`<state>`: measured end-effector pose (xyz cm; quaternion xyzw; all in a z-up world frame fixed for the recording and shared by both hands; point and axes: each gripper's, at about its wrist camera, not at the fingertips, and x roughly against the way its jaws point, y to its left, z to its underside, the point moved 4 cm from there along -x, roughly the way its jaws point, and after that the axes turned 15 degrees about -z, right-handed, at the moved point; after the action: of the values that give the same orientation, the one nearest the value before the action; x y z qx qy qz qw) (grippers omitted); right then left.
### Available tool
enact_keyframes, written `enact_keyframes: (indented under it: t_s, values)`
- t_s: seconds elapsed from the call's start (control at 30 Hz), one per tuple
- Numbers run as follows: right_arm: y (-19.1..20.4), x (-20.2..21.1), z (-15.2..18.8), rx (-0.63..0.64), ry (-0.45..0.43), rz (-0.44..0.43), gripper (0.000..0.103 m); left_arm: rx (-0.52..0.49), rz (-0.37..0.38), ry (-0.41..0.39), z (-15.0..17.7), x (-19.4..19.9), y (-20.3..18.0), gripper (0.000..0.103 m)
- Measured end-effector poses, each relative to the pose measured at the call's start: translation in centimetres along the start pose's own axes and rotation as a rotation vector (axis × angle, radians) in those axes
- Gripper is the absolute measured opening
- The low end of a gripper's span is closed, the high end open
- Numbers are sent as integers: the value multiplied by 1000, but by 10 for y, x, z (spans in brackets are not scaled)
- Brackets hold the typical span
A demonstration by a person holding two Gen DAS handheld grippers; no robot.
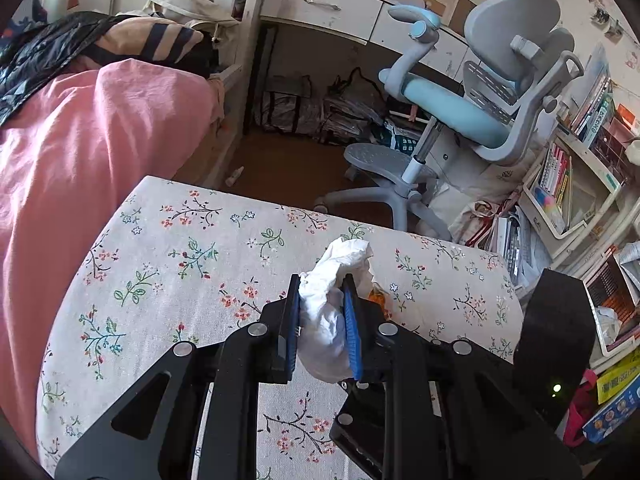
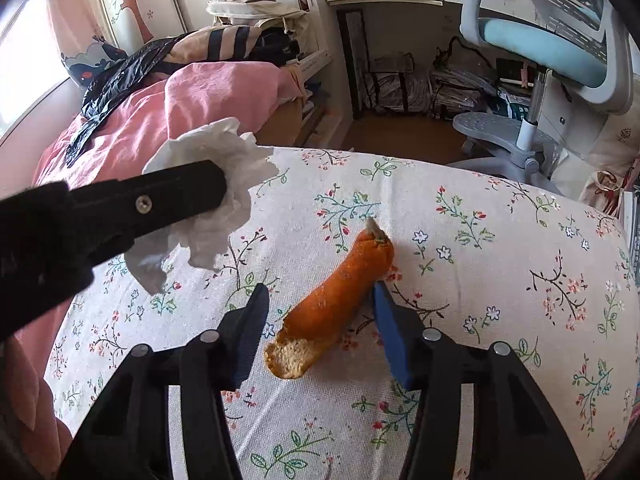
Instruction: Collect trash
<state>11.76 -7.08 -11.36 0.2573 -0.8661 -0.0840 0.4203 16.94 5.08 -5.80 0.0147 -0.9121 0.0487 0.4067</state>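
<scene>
My left gripper [image 1: 322, 294] is shut on a crumpled white tissue [image 1: 332, 312] and holds it above the floral tablecloth [image 1: 180, 248]. The tissue [image 2: 216, 204] and the left gripper's black finger [image 2: 160, 200] also show at the left of the right wrist view. My right gripper [image 2: 320, 296] is open, its blue pads on either side of an orange peel [image 2: 328, 304] that lies on the cloth [image 2: 480, 264]. The right pad is close to the peel, the left pad apart from it. A bit of the peel [image 1: 378, 298] shows behind the tissue in the left wrist view.
A bed with a pink cover [image 1: 80, 152] and a black plastic bag [image 2: 116, 80] lies to the left. A grey-blue desk chair [image 1: 472, 112] stands beyond the table. Bags [image 1: 320, 108] sit under the desk. Bookshelves [image 1: 568, 184] stand at the right.
</scene>
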Motion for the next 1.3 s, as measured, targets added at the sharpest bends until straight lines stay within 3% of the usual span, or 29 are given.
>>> enact_keyframes:
  t_s: [0.1,0.6,1.3]
  values:
    - [0,2,3,8,5,1,24,-8,1,-1,1,1,-2,19]
    - [2,63,57,81,61,85,21,-99,9,-33,28,36,-31,19]
    - [5,244,178,59,-68,223,21,-266,139,-81,172,171,-136,19]
